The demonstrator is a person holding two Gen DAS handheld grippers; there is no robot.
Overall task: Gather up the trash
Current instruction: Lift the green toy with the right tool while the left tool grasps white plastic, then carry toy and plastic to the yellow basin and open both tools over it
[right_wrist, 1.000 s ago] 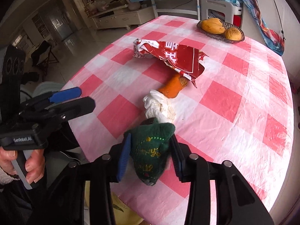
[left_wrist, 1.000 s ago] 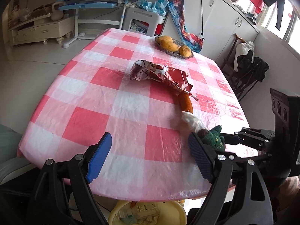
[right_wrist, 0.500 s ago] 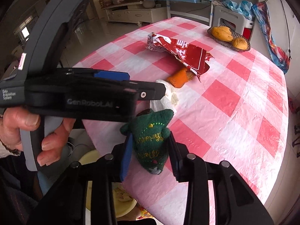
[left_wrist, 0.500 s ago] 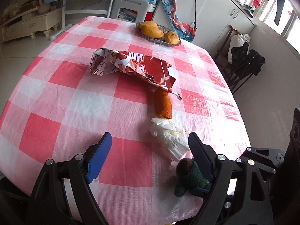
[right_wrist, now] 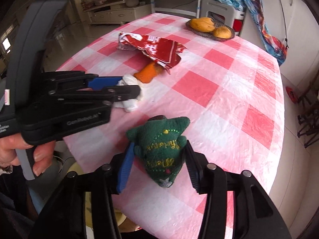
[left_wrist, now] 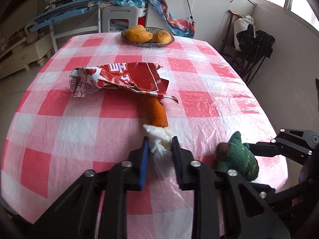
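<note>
A crumpled white tissue (left_wrist: 159,139) (right_wrist: 129,104) lies near the front edge of the red-and-white checked table (left_wrist: 59,119). My left gripper (left_wrist: 159,145) (right_wrist: 129,86) has it between its closing jaws, and both pads touch it. Just behind the tissue lies an orange roll (left_wrist: 158,112), partly under a torn red snack wrapper (left_wrist: 127,77) (right_wrist: 157,47). A green plush toy (right_wrist: 161,147) (left_wrist: 237,159) rests on the table between the opening jaws of my right gripper (right_wrist: 158,151), which stand slightly off its sides.
At the far end of the table stands a wicker basket (left_wrist: 147,44) of mangoes. A yellow bin (right_wrist: 76,168) shows below the near table edge. Dark folded stands (left_wrist: 253,45) and white cabinets line the right wall.
My left gripper moved forward over the tissue and closed around it. The right gripper's jaws widened around the green toy, which now rests on the table.
</note>
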